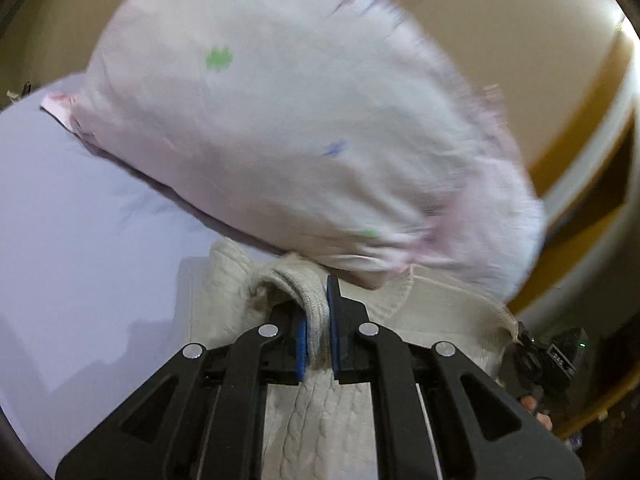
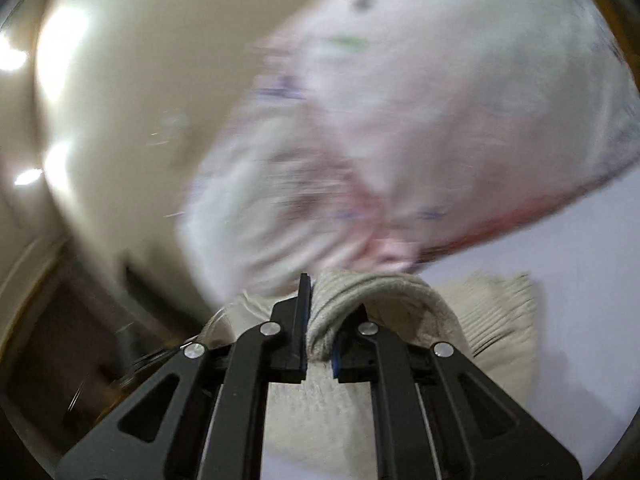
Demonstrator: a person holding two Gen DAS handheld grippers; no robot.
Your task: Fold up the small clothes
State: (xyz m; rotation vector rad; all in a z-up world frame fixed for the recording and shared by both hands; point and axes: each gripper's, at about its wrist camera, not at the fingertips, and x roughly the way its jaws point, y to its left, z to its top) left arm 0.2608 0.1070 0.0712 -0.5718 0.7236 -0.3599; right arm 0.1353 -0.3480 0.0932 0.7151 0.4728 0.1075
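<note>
I grip a cream knit sweater (image 1: 312, 392) with both tools, my left gripper (image 1: 318, 328) and my right gripper (image 2: 320, 328) each clamped on a ribbed fold, above the lilac sheet (image 1: 80, 240), a blurred pink pillow (image 1: 280, 132) at twelve o'clock.

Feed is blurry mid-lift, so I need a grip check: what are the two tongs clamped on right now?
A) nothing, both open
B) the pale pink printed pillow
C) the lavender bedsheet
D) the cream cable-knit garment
D: the left tongs and the right tongs each pinch a fold of the cream cable-knit garment, below the pale pink printed pillow.
</note>
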